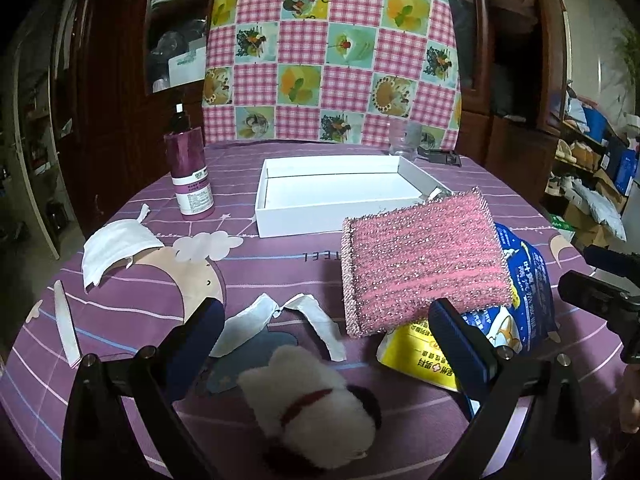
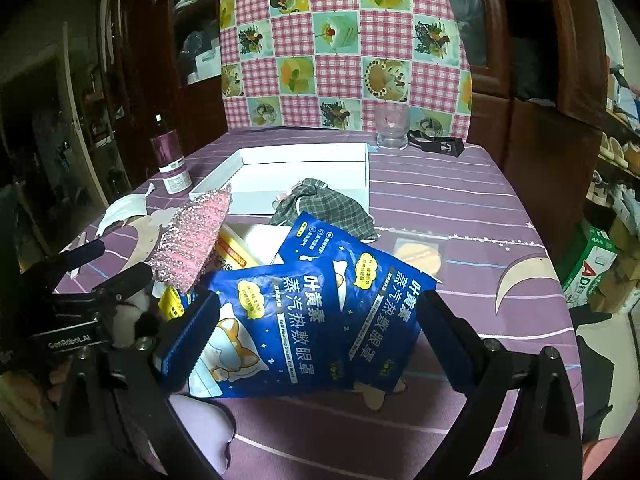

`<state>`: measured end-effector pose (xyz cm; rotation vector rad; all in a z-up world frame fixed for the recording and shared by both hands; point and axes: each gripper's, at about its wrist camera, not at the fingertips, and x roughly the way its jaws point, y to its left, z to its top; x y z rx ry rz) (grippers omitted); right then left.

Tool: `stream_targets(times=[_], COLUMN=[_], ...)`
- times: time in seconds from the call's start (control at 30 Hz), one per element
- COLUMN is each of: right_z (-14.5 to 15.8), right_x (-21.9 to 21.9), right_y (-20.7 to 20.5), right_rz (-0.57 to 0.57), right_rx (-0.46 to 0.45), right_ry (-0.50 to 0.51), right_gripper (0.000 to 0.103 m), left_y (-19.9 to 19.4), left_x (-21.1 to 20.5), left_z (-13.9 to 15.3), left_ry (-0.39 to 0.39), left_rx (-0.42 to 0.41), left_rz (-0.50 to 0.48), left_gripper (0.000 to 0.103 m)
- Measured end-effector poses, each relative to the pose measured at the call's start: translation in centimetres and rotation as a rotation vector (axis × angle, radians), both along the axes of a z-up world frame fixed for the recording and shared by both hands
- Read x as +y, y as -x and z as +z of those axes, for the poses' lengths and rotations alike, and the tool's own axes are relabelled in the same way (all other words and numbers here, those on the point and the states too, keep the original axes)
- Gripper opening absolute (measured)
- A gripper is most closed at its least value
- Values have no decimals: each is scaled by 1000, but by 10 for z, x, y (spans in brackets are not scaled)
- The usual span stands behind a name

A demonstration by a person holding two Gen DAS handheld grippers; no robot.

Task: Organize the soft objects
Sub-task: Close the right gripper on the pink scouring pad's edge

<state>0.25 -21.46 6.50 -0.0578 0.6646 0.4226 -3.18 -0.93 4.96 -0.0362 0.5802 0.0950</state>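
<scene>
Probably lining up on the plush toy (image 1: 312,404): white and fluffy, red collar, lying on the purple tablecloth (image 1: 260,280) low between the fingers of the left gripper (image 1: 325,308), jaws spread wide and clamped on nothing; right gripper (image 2: 318,298) likewise wide apart, straddling the blue steam eye-mask packets (image 2: 304,320) without any visible pinch.

Judged best done this way: drop the left gripper straight down over the toy and centre the jaws on its thick middle, not on the collar or the dark end; close slowly, since fluff of that sort likely compresses a lot before giving a firm hold; stop squeezing once firm.

Mind the neighbours: torn white paper strips (image 1: 248,324) just beyond the toy, easy to catch along with the fur; pink glitter scouring sponge (image 1: 424,264) propped at a tilt on the packets, its lower edge close to the right-hand finger, so liable to slide off if nudged; approach from the toy's near side to stay off both.

Lift high enough to clear the sponge, then carry toward the white box (image 1: 336,222), open and bare inside from the left view, just behind the sponge; plaid cloth pouch (image 2: 320,208) sitting at its near wall in the right view, so aim for the box's far half; release low, not from height.
</scene>
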Motion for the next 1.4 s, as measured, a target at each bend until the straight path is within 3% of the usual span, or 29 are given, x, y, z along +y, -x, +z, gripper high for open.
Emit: stream_targets(times=[0.57, 0.63, 0.83, 0.93, 1.13, 1.4], right_z=[-1, -1, 4, 18, 51, 96], right_x=[3, 4, -4, -12, -14, 6], right_y=[1, 1, -6, -3, -5, -19], right_rz=[10, 14, -12, -19, -39, 10], right_rx=[-10, -7, 43, 41, 36, 107], right_ry=[16, 19, -32, -35, -18, -139], right_gripper=[95, 84, 79, 79, 79, 72], left_y=[-1, -1, -5, -3, -3, -3], left_x=[1, 1, 6, 11, 13, 17], left_z=[-1, -1, 3, 11, 38, 88], left_ry=[10, 12, 48, 74, 22, -27], left_rx=[3, 2, 11, -5, -11, -54], left_rz=[-3, -4, -10, 9, 63, 90], left_gripper=[103, 103, 103, 103, 103, 103])
